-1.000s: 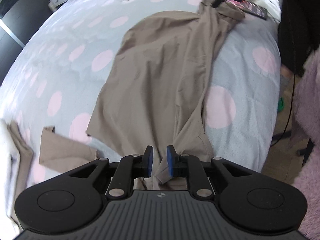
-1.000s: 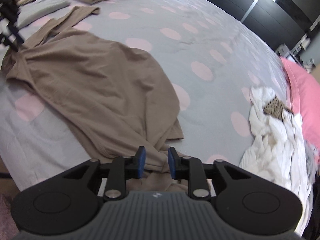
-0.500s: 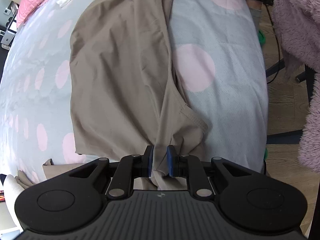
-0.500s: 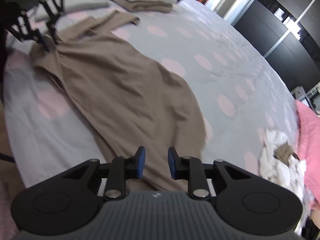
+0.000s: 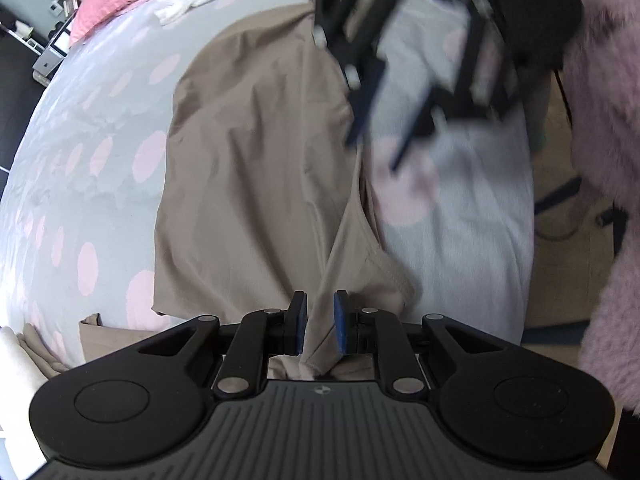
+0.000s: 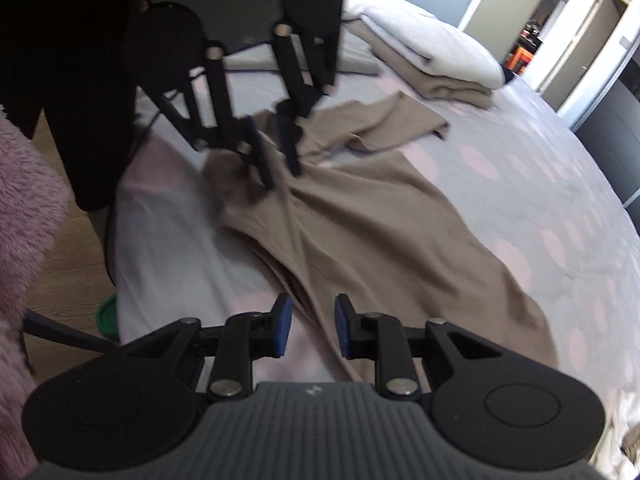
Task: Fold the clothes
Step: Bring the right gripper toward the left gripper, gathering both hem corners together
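My left gripper (image 5: 320,326) is clamped narrowly on a bunched edge of the brown garment (image 5: 256,184), which lies spread along the near side of the dotted bedspread (image 5: 472,240), its sleeve (image 6: 384,124) trailing to the far end. My right gripper (image 6: 310,330) stands slightly parted and holds nothing; cloth lies below its pads. To fold well, I judge I should pin this corner, take the long near edge and carry it over evenly, avoiding creases.
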